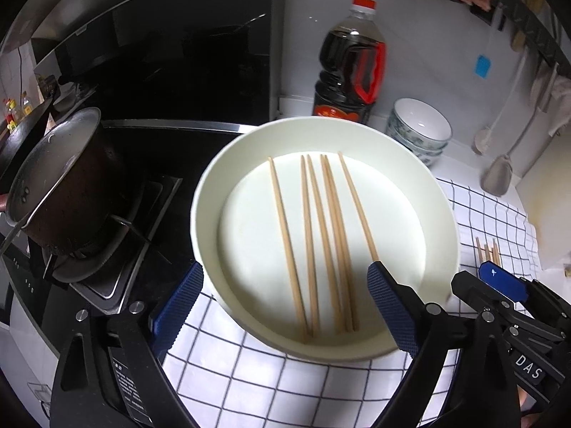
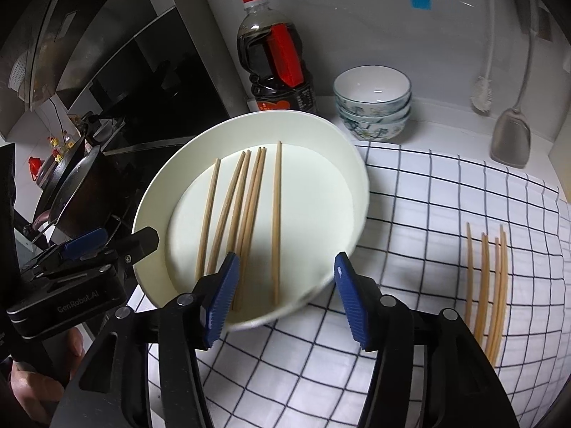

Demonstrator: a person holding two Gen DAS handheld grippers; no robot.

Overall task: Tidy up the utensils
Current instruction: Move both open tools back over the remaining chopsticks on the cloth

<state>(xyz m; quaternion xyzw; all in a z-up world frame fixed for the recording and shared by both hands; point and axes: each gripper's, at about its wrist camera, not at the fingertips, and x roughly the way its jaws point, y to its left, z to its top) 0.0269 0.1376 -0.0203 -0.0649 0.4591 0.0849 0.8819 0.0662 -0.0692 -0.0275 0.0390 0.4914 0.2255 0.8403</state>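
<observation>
A wide white bowl [image 1: 207, 214] sits on a checked cloth [image 1: 271, 381] and holds several wooden chopsticks [image 1: 321, 242] lying side by side. My left gripper [image 1: 285, 306] is open over the bowl's near rim, empty. My right gripper [image 2: 285, 296] is open above the bowl's [image 2: 357, 185] near edge, over the chopsticks [image 2: 249, 210], empty. Several more chopsticks [image 2: 489, 285] lie on the cloth [image 2: 410, 214] to the right of the bowl; they also show in the left wrist view [image 1: 487, 251]. The right gripper shows in the left wrist view [image 1: 499, 281].
A soy sauce bottle [image 2: 274, 60] and three stacked patterned bowls [image 2: 373, 107] stand behind the white bowl. A dark pot [image 1: 60, 178] sits on the stove to the left. A spatula [image 2: 510, 139] and a brush [image 2: 481, 96] hang on the right wall.
</observation>
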